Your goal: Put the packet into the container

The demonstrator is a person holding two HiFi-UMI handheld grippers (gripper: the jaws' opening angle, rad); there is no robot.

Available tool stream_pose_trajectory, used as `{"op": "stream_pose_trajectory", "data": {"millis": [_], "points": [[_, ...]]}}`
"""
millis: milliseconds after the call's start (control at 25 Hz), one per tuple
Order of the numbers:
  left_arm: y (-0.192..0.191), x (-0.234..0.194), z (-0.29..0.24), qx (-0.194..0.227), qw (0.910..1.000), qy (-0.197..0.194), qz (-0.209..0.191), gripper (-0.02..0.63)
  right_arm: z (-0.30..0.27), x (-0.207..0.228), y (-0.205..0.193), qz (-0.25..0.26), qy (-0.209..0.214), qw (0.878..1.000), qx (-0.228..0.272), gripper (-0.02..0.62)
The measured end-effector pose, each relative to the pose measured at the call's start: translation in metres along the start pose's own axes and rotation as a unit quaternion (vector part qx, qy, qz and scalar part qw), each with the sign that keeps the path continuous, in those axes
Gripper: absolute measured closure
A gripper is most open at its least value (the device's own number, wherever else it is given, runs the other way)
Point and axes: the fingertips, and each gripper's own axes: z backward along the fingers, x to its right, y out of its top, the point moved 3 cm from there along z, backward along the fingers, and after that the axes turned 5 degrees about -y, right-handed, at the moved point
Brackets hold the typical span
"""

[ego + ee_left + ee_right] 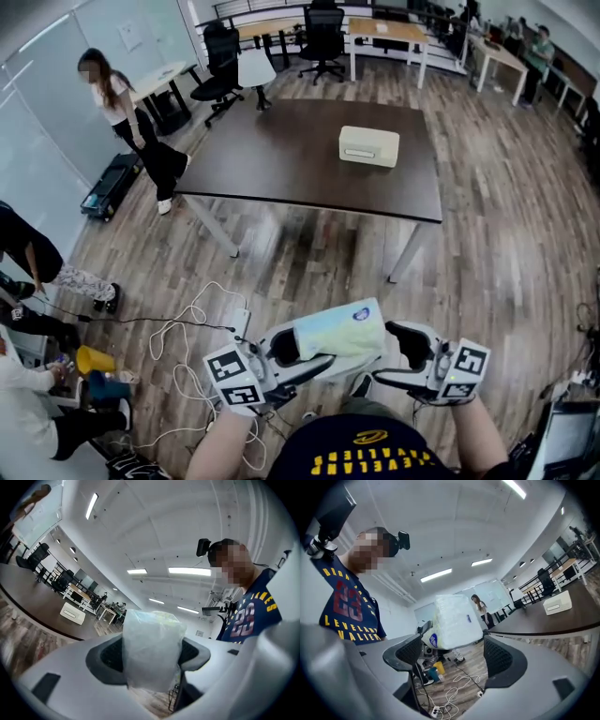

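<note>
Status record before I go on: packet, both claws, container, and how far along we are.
packet: soft pale wrapped pack, held in the air in front of the person
left claw: shut on the packet, pads pressing its sides
right claw: open, pads apart and not touching the packet
container: cream box on the dark table, well ahead of both claws
progress: packet not yet in the container
</note>
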Motion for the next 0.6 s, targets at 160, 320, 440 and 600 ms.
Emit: {"op": "stream_pose_trajectory", "data": {"millis": [160, 320, 440, 600], "points": [[0.000, -0.006, -0.032, 0.018, 0.9990, -0.019, 0.037, 0.322, 0.009, 0.021, 0.008, 0.017, 0.034, 0.999, -0.024, 0.190], [-0.003, -0.017, -0.050, 0.033, 0.9970, -0.023, 0.067, 0.322, 0.014, 0.039, 0.019, 0.005, 0.040, 0.999, 0.003, 0.192], [-0.006, -0.016, -0.064, 0.015, 0.9960, -0.043, 0.076, 0.322, 0.017, 0.047, 0.024, -0.014, 0.046, 0.999, 0.017, 0.191], [-0.009, -0.025, -0.079, -0.015, 0.9943, -0.065, 0.083, 0.324, 0.019, 0.061, 0.022, -0.037, 0.060, 0.997, 0.017, 0.192]]}}
